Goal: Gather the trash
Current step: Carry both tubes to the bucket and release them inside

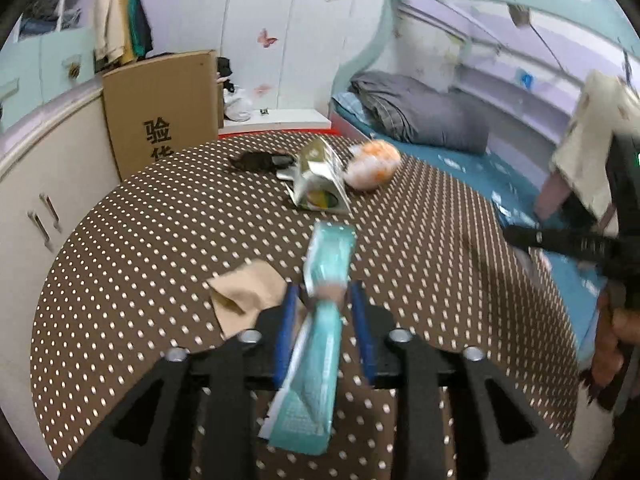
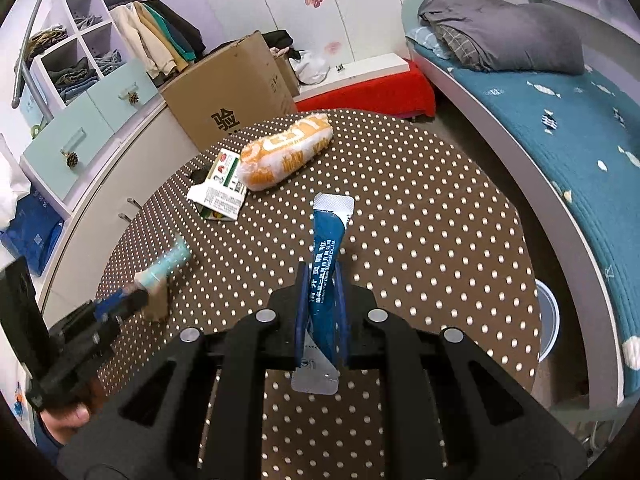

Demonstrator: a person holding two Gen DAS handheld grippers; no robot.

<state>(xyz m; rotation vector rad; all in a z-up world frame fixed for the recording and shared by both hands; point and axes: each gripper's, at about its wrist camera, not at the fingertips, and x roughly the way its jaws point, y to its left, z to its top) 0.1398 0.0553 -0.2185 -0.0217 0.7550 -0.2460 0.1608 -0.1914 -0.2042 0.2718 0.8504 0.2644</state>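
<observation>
Trash is pretty much in both grippers at this point. The left gripper (image 1: 325, 300) has its blue fingers (image 1: 289, 320) around a long teal wrapper (image 1: 320, 320), which runs lengthwise between them and sticks out past both ends; the view is blurry, so whether the pads are actually pinching it or just sitting either side is hard to call. From the right wrist view, though, the teal wrapper (image 2: 166, 262) pokes out of that gripper above the tabletop, so it looks held. The right gripper (image 2: 323, 276) is clamped on a dark blue sachet (image 2: 326, 264) with silvery ends, fingers tight against both sides, the sachet lifted off the surface.

Just left of the left gripper's fingers lies a tan scrap of paper (image 1: 244, 296) flat on the table. Farther out, near the middle of the round brown table with white dots (image 1: 160, 220), there's a torn green-and-white carton (image 1: 320, 182) and right beside it an orange-and-white snack bag (image 1: 372, 164), the two touching or nearly so. A small dark object (image 1: 256, 160) sits behind the carton.

Off the table: a cardboard box (image 1: 160, 112) on the far left side, a bed with a teal cover (image 2: 560, 140) on the right with a grey folded blanket (image 2: 500, 36) on it.
</observation>
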